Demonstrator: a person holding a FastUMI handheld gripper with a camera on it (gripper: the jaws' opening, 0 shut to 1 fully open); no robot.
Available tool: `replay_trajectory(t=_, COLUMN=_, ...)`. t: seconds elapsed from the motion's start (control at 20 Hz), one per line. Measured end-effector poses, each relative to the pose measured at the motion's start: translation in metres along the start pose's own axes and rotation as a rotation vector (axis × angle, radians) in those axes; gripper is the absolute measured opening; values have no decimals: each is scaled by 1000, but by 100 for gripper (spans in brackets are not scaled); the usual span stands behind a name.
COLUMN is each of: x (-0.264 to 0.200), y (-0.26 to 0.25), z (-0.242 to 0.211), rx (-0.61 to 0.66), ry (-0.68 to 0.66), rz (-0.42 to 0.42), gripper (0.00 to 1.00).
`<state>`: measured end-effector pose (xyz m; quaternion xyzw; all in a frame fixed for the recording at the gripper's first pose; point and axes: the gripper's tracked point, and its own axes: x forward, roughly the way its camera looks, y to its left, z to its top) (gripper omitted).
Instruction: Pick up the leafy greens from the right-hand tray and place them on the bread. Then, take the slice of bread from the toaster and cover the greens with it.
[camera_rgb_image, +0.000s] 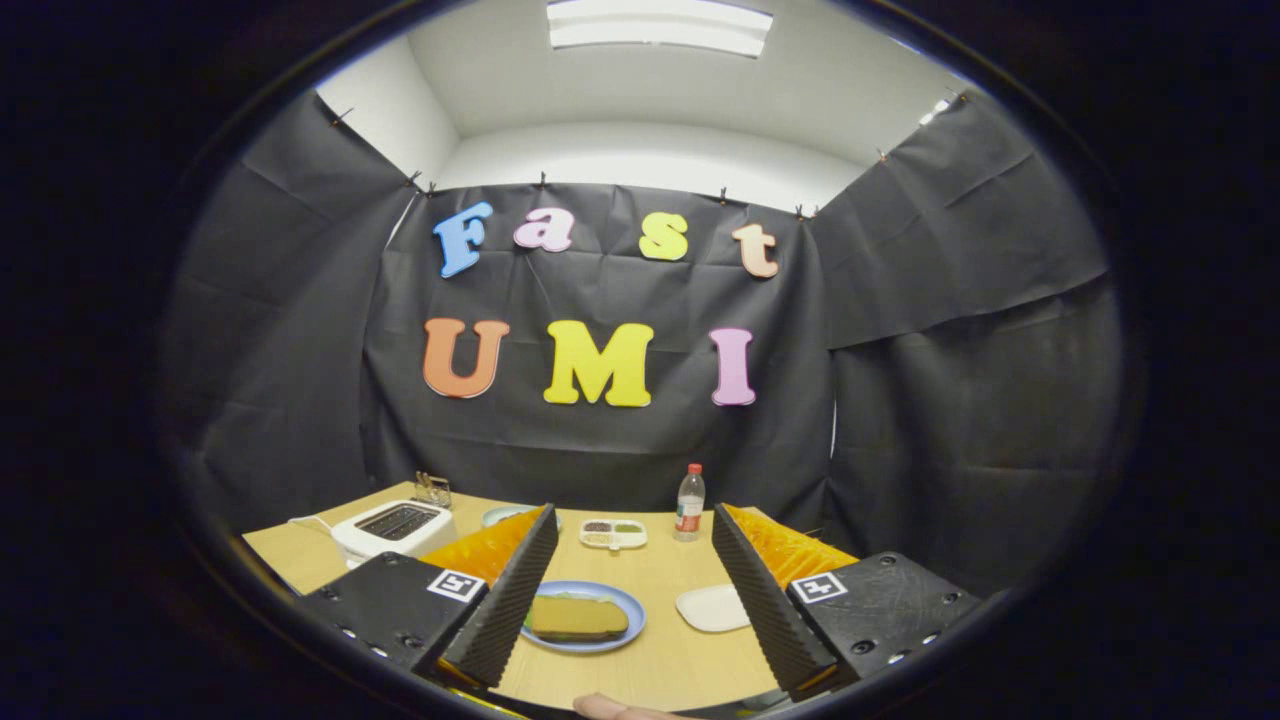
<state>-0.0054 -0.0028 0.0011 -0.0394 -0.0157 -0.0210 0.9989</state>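
The claw (632, 585) stands wide and holds nothing; between its two fingers one blue plate (630, 604) sits near the bench's (660, 665) front edge, bearing one bread slice (577, 617); one white tray (712, 607) lies just right of it; one toaster (392, 528) sits at the left edge; one bottle (689, 502) and one small divided dish (613, 533) stand by the far edge.

Gripper (632, 590) open above table (650, 670), fingers spread wide, nothing held.
Bread (578, 617) on blue plate (628, 600) between fingers, nearer the 9 o'clock one; white tray (712, 607) at 3 o'clock of plate; toaster (393, 528) at 10 o'clock; bottle (689, 502) and small divided dish (613, 533) beyond.
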Motion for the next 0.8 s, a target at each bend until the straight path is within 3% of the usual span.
replay_trajectory(t=0.8, x=5, y=3, z=-15, rx=15, ry=-3, rz=30, gripper=95)
